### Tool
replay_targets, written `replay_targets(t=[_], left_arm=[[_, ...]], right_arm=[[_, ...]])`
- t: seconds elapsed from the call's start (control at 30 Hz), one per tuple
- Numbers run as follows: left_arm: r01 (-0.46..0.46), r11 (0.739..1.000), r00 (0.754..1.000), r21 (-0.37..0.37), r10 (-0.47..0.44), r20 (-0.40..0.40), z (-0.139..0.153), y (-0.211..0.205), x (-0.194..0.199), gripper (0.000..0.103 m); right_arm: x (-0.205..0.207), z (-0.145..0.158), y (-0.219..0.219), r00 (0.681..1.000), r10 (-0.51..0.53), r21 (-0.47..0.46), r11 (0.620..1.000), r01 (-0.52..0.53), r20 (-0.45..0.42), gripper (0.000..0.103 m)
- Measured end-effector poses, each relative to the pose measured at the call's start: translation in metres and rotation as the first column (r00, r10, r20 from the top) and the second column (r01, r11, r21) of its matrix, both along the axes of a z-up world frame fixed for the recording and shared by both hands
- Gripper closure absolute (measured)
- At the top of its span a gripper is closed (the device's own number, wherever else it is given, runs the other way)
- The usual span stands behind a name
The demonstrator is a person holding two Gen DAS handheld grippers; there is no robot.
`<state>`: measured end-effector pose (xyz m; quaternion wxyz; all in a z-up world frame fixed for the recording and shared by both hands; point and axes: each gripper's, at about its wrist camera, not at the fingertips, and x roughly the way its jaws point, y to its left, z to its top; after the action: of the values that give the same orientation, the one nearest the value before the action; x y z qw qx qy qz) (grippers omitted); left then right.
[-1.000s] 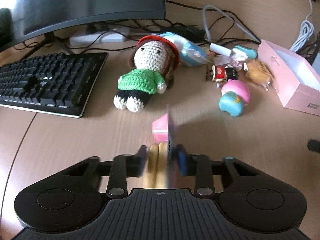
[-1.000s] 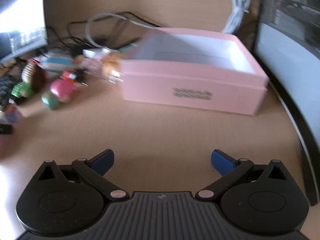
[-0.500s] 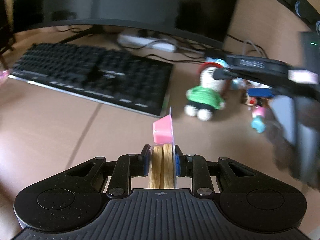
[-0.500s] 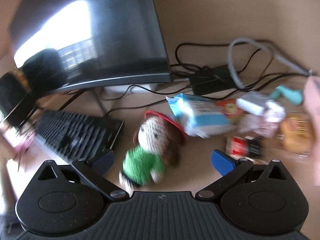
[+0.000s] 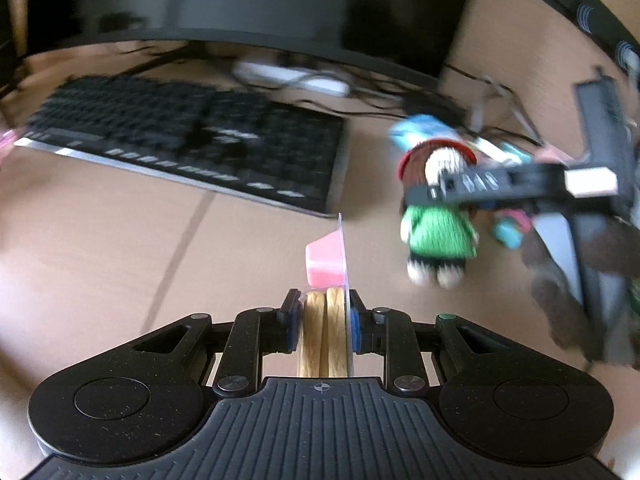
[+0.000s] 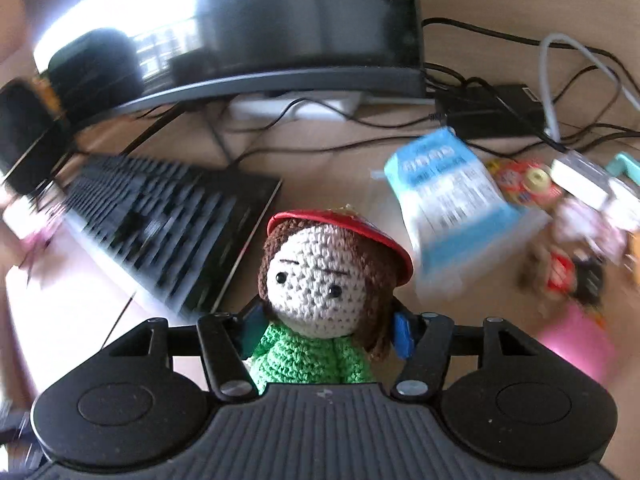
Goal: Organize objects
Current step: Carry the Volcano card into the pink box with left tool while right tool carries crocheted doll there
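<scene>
Crocheted doll [image 6: 320, 292]: lain on the desk [image 6: 320, 160], long axis 6–12, head toward 12; bracketed by the right gripper [image 6: 326, 330], fingers just closing. Snack pack [image 5: 326, 280]: pinched by the left gripper [image 5: 325, 322], pointed to 12.

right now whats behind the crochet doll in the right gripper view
Behind the doll lie a blue and white packet to its right, a black keyboard to its left, and further back cables and a monitor. The desk directly behind its head is covered.

Strong window glare is reflected in the monitor [image 6: 280, 20]; the keyboard [image 6: 168, 216] and edges are smeared by motion blur and fisheye-curved.
</scene>
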<state>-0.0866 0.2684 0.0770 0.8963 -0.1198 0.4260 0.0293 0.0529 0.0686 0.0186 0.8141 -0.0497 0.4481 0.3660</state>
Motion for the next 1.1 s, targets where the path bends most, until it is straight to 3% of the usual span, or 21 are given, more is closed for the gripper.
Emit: replay_targets(t=[0.1, 0.2, 0.33, 0.53, 0.63, 0.77, 0.87, 0.97, 1.03, 1.1], left_arm=[[0.095, 0.995, 0.995, -0.025, -0.095, 0.005, 0.001, -0.023, 0.009, 0.077], [0.203, 0.977, 0.979, -0.063, -0.203, 0.01, 0.002, -0.057, 0.022, 0.077], [0.312, 0.945, 0.95, -0.098, -0.31, 0.031, 0.007, -0.108, 0.046, 0.077], [0.416, 0.902, 0.907, -0.112, -0.404, 0.116, 0.034, -0.185, 0.097, 0.077], [0.452, 0.89, 0.884, -0.052, -0.44, 0.161, 0.047, -0.23, 0.134, 0.077], [0.466, 0.884, 0.871, -0.023, -0.454, 0.187, 0.055, -0.284, 0.185, 0.077], [0.435, 0.9, 0.879, -0.012, -0.422, 0.219, 0.051, -0.323, 0.222, 0.077], [0.423, 0.902, 0.889, -0.088, -0.395, 0.229, 0.034, -0.345, 0.252, 0.076], [0.4, 0.911, 0.908, -0.102, -0.38, 0.176, 0.014, -0.358, 0.269, 0.076], [0.365, 0.93, 0.926, -0.044, -0.358, 0.121, -0.004, -0.37, 0.278, 0.076]], right_arm=[[-0.025, 0.013, -0.05, 1.0, 0.006, -0.035, 0.999, -0.006, -0.013, 0.041], [-0.043, 0.027, -0.106, 0.998, -0.055, -0.089, 0.995, 0.053, -0.014, 0.041], [-0.058, 0.053, -0.182, 0.978, -0.189, -0.15, 0.968, 0.201, 0.086, 0.041], [-0.07, 0.088, -0.283, 0.906, -0.378, -0.08, 0.914, 0.398, 0.188, 0.041], [-0.08, 0.089, -0.317, 0.873, -0.414, -0.057, 0.895, 0.441, 0.258, 0.041], [-0.084, 0.078, -0.348, 0.867, -0.445, -0.011, 0.889, 0.458, 0.223, 0.041], [-0.082, 0.069, -0.362, 0.86, -0.455, 0.009, 0.885, 0.466, 0.229, 0.041], [-0.078, 0.064, -0.378, 0.853, -0.479, 0.033, 0.875, 0.483, 0.207, 0.041], [-0.076, 0.059, -0.387, 0.845, -0.496, 0.041, 0.866, 0.499, 0.201, 0.041], [-0.074, 0.053, -0.392, 0.837, -0.513, 0.036, 0.856, 0.516, 0.191, 0.041]])
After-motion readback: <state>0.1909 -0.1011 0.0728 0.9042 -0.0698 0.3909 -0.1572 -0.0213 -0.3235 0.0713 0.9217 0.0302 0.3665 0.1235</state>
